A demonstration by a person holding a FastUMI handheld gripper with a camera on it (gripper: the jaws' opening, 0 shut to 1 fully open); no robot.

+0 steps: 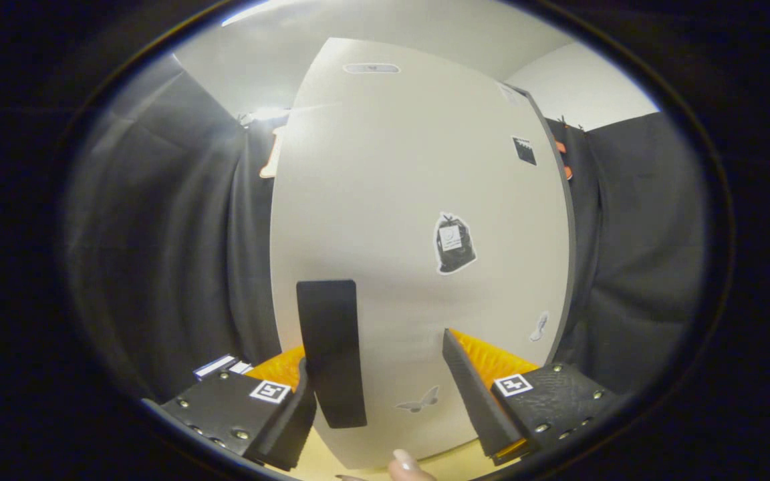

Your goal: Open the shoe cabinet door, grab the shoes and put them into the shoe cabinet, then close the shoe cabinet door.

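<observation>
The white shoe cabinet door (pixel 412 200) stands close in front of me, with several small stickers on it. Its black upright handle (pixel 330 341) sits low on the door's left part. My gripper (pixel 377 361) is open, with the fingers spread wide against the door. The handle lies between the fingers, right beside the left finger (pixel 291 417) and well apart from the right finger (pixel 475 394). A dark edge (pixel 567 220) runs down the door's right side. I cannot tell whether the door is ajar.
Black cloth hangs on both sides of the cabinet, with a white wall above. A light wooden surface (pixel 321 461) shows under the door. A person's fingertip (pixel 404 462) pokes in just below the door, between my fingers.
</observation>
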